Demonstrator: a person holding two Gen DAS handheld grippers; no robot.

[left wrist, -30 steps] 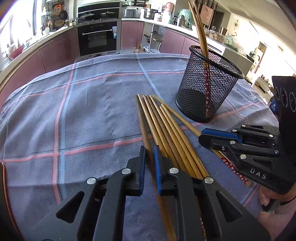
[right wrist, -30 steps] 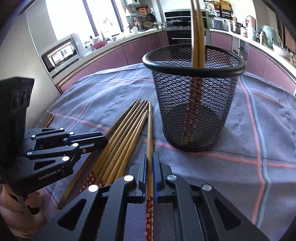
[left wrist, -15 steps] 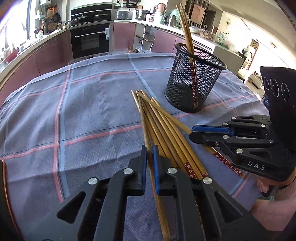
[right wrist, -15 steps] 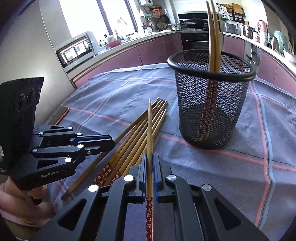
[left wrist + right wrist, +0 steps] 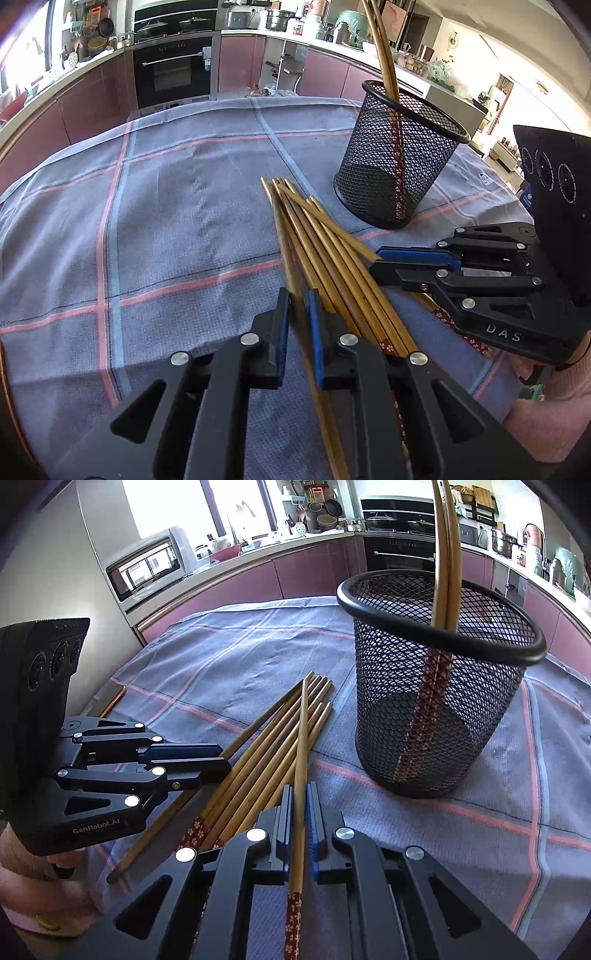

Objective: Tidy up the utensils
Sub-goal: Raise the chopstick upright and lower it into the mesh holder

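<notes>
Gripping one chopstick each, right gripper [image 5: 300,821] and left gripper [image 5: 297,319] stay clamped narrow on sticks from the loose pile [image 5: 325,251] on the table [image 5: 166,206], presumably bound for the mesh cup [image 5: 439,686] nearby.

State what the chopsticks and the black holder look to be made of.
Chopsticks: likely bamboo or wood, tan with visible grain, smooth, with red floral-patterned handle ends. Holder: apparently metal mesh coated matte black, see-through lattice under a solid rolled rim.
</notes>
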